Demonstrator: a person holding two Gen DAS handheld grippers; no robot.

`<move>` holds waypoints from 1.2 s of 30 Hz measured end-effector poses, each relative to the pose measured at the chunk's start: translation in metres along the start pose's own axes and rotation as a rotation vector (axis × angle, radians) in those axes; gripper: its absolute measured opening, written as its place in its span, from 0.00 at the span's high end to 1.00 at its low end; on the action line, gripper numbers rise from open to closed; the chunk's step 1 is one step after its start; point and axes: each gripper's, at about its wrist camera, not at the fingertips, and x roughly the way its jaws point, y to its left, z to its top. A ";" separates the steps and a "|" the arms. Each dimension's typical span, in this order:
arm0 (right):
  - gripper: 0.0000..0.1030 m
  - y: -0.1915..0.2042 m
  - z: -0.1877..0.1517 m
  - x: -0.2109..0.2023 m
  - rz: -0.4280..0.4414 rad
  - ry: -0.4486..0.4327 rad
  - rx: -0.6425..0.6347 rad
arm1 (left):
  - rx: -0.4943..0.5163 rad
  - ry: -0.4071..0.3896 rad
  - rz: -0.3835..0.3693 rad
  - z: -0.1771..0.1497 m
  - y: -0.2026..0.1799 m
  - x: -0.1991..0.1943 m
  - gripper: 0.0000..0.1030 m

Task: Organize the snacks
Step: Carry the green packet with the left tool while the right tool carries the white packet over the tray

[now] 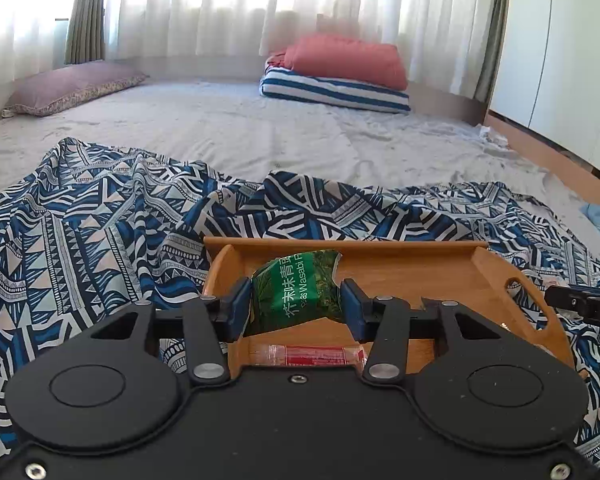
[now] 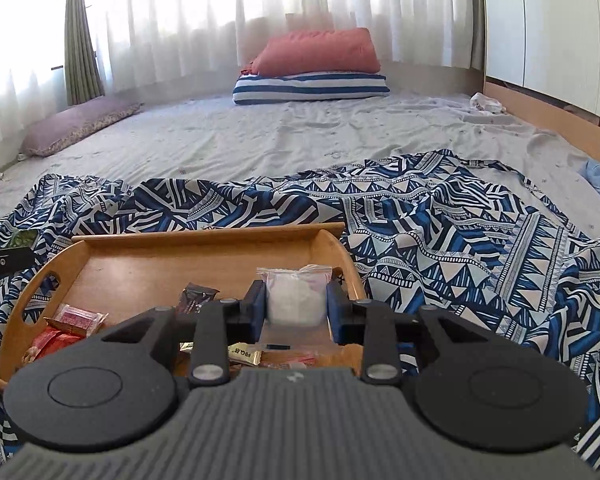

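Note:
My left gripper [image 1: 297, 300] is shut on a green wasabi pea packet [image 1: 296, 286], held over the left end of a wooden tray [image 1: 420, 268]. A red wrapped snack [image 1: 312, 355] lies on the tray floor below it. My right gripper [image 2: 296, 300] is shut on a clear zip bag of white contents [image 2: 296, 294], held over the right end of the same wooden tray [image 2: 204, 240]. Several small snacks lie in the tray's near left part, among them red packets [image 2: 74, 320], a dark packet [image 2: 194, 298] and a gold sachet [image 2: 244, 356].
The tray rests on a blue and white patterned cloth [image 1: 100, 232] spread over a grey bed sheet [image 1: 240, 128]. A mauve pillow [image 1: 72, 88] and a red pillow on a striped one [image 1: 340, 76] lie at the far side. White cupboards [image 1: 560, 60] stand to the right.

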 end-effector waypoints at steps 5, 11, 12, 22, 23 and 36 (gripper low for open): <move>0.65 -0.002 0.002 0.030 0.014 0.058 0.016 | 0.012 0.028 0.005 -0.002 -0.005 0.028 0.56; 0.65 0.002 -0.005 0.055 -0.001 0.103 -0.001 | 0.015 0.064 0.029 -0.008 -0.007 0.052 0.56; 0.64 0.002 -0.007 0.058 -0.003 0.109 -0.002 | 0.016 0.068 0.031 -0.009 -0.007 0.055 0.55; 0.65 0.005 -0.020 0.064 -0.009 0.109 -0.062 | 0.032 0.081 0.045 -0.019 -0.006 0.062 0.55; 0.64 0.005 -0.021 0.064 -0.007 0.109 -0.064 | 0.028 0.085 0.047 -0.019 -0.006 0.063 0.55; 0.57 0.006 -0.024 0.065 0.002 0.104 -0.072 | 0.018 0.104 0.068 -0.025 -0.004 0.068 0.55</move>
